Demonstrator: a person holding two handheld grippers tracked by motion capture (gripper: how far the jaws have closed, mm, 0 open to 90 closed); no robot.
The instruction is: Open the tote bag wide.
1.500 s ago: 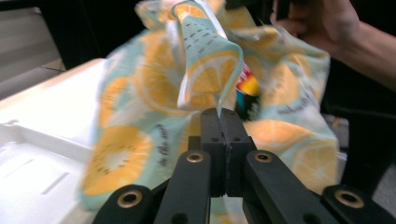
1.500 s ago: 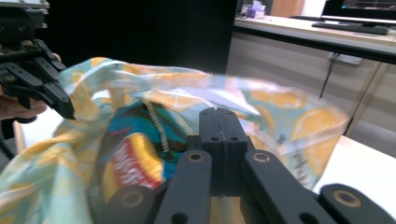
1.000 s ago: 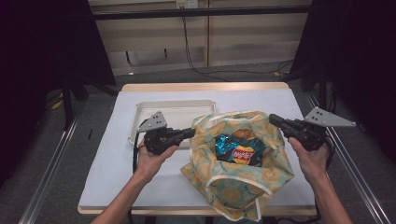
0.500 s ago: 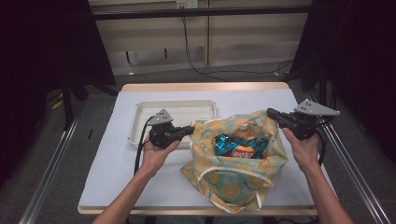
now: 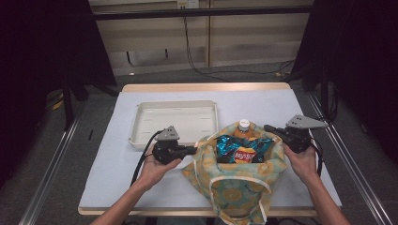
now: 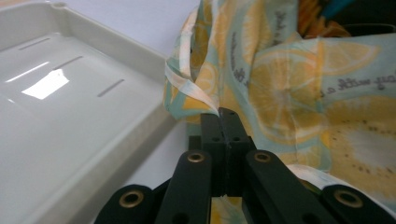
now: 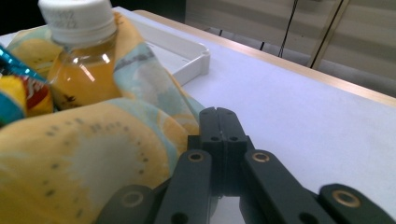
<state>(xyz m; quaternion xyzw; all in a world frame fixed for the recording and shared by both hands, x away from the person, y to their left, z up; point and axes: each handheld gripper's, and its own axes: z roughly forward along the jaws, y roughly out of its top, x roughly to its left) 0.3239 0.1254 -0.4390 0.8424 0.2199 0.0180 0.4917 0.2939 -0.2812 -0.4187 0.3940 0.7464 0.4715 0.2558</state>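
Observation:
A lemon-print cloth bag (image 5: 239, 180) sits open on the white table cover. Inside it are a blue crisp packet (image 5: 241, 151) and a bottle of orange drink (image 5: 243, 127) with a white cap. My left gripper (image 5: 193, 150) is shut on the bag's left rim. In the left gripper view the pale strap edge is pinched at the tip of my left gripper (image 6: 223, 112), in front of the bag (image 6: 289, 70). My right gripper (image 5: 268, 127) is shut at the bag's right rim. In the right gripper view, my right gripper (image 7: 219, 112) has the cloth (image 7: 93, 163) against it, beside the bottle (image 7: 79, 42).
An empty cream tray (image 5: 173, 122) lies just behind and left of the bag, its corner close to my left gripper; it is also seen as the tray (image 6: 70, 93) and the tray (image 7: 187, 51). Bare table cover (image 5: 291, 103) stretches behind the right gripper.
Both grippers have come down with the bag stretched between them. The bag now rests lower on the table, and the bottle's white cap shows behind the crisp packet.

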